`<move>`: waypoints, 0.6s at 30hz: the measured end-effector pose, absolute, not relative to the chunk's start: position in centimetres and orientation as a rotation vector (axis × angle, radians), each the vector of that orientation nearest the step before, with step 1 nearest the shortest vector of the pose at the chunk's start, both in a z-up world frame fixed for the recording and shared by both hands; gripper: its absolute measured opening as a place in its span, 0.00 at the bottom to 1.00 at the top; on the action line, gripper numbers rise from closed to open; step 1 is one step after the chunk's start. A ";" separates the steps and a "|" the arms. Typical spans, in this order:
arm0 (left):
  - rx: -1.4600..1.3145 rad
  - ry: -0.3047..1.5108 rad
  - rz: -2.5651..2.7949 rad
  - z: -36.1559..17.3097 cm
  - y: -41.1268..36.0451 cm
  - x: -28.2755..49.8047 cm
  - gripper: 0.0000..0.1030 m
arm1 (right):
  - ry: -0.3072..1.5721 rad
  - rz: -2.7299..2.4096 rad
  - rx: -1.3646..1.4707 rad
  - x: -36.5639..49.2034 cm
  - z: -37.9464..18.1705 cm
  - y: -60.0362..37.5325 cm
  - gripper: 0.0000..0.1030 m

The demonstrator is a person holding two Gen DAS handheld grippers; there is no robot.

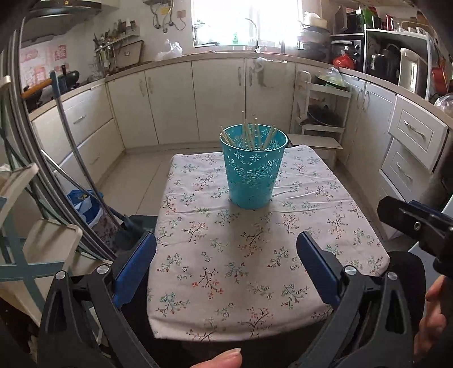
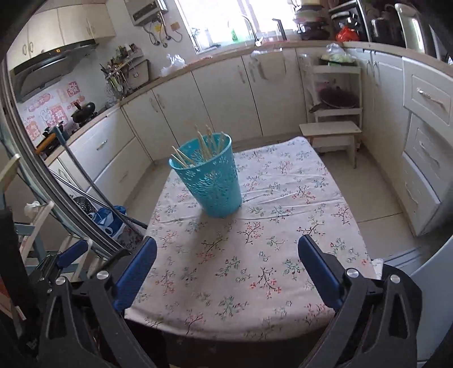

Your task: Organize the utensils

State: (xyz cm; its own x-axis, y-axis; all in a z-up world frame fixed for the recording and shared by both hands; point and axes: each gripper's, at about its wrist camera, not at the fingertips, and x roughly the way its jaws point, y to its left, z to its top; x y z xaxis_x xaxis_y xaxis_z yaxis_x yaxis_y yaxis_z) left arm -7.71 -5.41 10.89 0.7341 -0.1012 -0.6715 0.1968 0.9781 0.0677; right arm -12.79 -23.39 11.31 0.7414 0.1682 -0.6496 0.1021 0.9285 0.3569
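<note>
With the chopsticks (image 1: 249,133) all standing in the teal perforated cup (image 1: 252,172) mid-counter (image 1: 226,283), I judge sorting done, so I'd keep left gripper (image 1: 226,269) and right gripper (image 2: 226,269) jaws apart, empty, clear of the cup.

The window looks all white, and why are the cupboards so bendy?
In both views the window is blown out white by daylight. The fisheye lens bows the cupboards into curves in the right wrist view, and likewise in the left. In the left wrist view the cup throws a soft shadow towards the camera on the cloth.
</note>
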 end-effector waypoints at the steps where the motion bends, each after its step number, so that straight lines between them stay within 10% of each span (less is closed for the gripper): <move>1: 0.135 0.723 -0.158 11.4 -5.2 -8.7 0.93 | 0.726 0.042 0.386 -13.4 12.0 -23.3 0.93; 18: 0.070 0.688 -0.086 15.9 -1.0 -19.9 0.92 | 0.564 0.075 0.426 -27.1 17.5 -19.7 0.93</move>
State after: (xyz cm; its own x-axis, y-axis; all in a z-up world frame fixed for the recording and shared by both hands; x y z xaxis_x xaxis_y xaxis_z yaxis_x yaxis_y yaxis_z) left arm -19.95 -1.03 15.92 0.7694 -0.0563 -0.6363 0.1026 0.9941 0.0361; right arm -27.07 -19.71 17.52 0.8450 0.1837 -0.5022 0.0467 0.9102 0.4115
